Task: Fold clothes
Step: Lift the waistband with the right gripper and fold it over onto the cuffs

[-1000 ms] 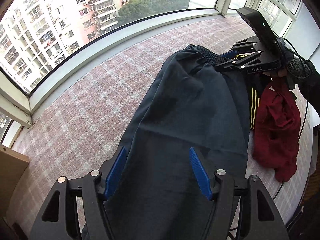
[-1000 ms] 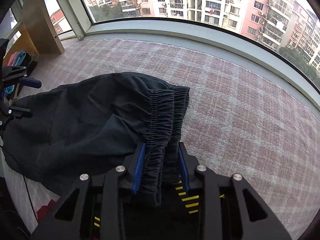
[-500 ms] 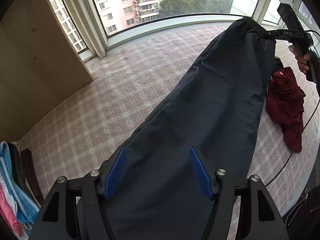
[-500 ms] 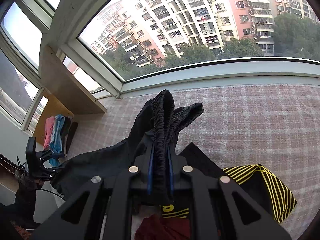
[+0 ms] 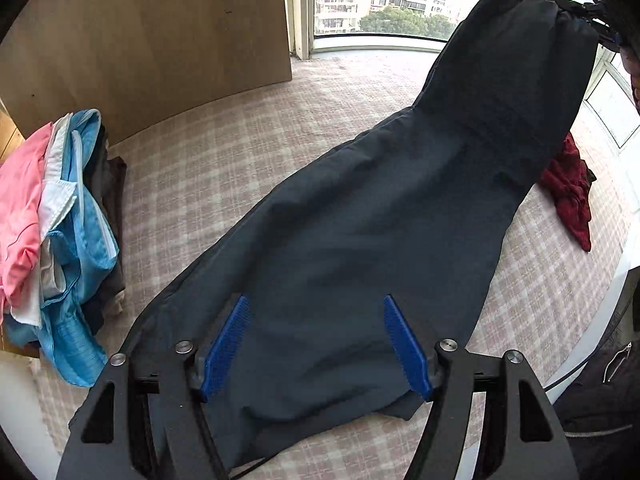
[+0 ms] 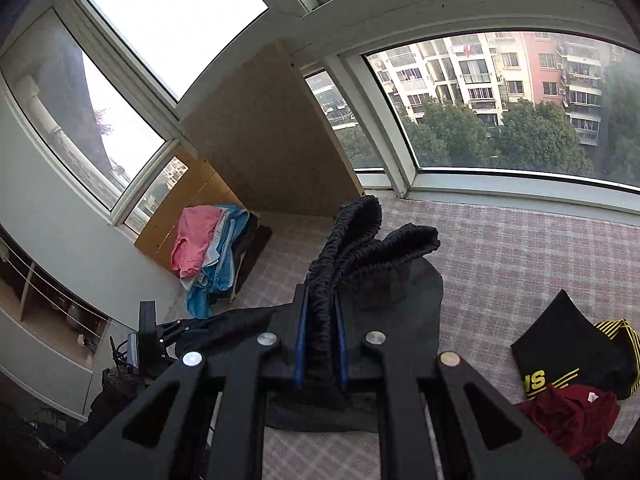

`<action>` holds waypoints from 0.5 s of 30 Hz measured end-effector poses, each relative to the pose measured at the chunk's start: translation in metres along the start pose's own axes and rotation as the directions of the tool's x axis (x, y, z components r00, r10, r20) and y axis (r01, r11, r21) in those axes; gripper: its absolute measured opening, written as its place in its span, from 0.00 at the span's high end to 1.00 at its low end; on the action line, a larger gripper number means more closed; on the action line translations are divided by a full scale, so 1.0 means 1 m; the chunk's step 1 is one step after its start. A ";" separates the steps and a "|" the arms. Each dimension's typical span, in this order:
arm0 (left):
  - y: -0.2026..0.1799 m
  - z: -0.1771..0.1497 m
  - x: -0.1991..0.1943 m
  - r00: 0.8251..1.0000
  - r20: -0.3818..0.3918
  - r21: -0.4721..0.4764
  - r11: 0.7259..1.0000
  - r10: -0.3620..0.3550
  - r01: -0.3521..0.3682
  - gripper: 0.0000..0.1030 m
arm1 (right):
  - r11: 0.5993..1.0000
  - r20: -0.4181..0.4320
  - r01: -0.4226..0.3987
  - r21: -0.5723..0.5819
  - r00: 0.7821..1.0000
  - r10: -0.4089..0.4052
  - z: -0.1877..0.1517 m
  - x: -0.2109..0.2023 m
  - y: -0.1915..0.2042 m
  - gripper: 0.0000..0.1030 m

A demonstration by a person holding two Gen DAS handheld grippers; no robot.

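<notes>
The dark navy woven trousers (image 5: 380,216) hang limp and light, stretched toward two o'clock over the checked pink surface (image 5: 208,168). The right gripper (image 6: 320,344) pinches their bunched elastic waistband (image 6: 344,240), the firmest hold; the left gripper (image 5: 316,344) gapes wide over the hem end.

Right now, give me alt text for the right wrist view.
The right claw is shut on the gathered waistband of dark trousers, held up above a checked pink mat. Behind, a pile of pink and blue clothes sits by the windows.
</notes>
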State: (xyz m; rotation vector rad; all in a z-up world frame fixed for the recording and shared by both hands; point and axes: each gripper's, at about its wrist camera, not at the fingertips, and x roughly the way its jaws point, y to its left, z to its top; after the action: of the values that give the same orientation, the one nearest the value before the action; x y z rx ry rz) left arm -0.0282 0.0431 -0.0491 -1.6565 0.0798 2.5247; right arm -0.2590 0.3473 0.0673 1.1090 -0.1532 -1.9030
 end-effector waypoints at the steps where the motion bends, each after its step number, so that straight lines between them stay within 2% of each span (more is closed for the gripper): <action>1: 0.009 -0.009 -0.007 1.000 0.013 -0.002 1.000 -0.001 0.001 0.34 | 1.000 -0.011 -0.011 -0.012 1.000 0.011 -0.002 0.014 0.020 0.89; 8: 0.092 -0.088 -0.049 0.998 0.058 -0.073 0.997 0.024 -0.019 0.34 | 0.988 -0.115 -0.074 -0.137 0.992 0.059 -0.040 0.145 0.168 0.89; 11: 0.131 -0.124 -0.064 0.997 0.061 -0.114 0.993 0.045 -0.038 0.34 | 0.975 -0.176 -0.084 -0.207 0.983 0.048 -0.068 0.211 0.223 0.89; 15: 0.172 -0.166 -0.074 0.998 0.053 -0.178 0.984 0.041 -0.031 0.34 | 0.965 -0.286 -0.095 -0.246 0.958 0.021 -0.117 0.303 0.266 0.88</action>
State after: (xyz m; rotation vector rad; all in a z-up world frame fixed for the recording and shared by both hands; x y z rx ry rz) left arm 0.1297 -0.1512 -0.0513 -1.6568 -0.1251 2.6733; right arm -0.0605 0.0000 -0.0613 1.1661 0.2139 -1.6373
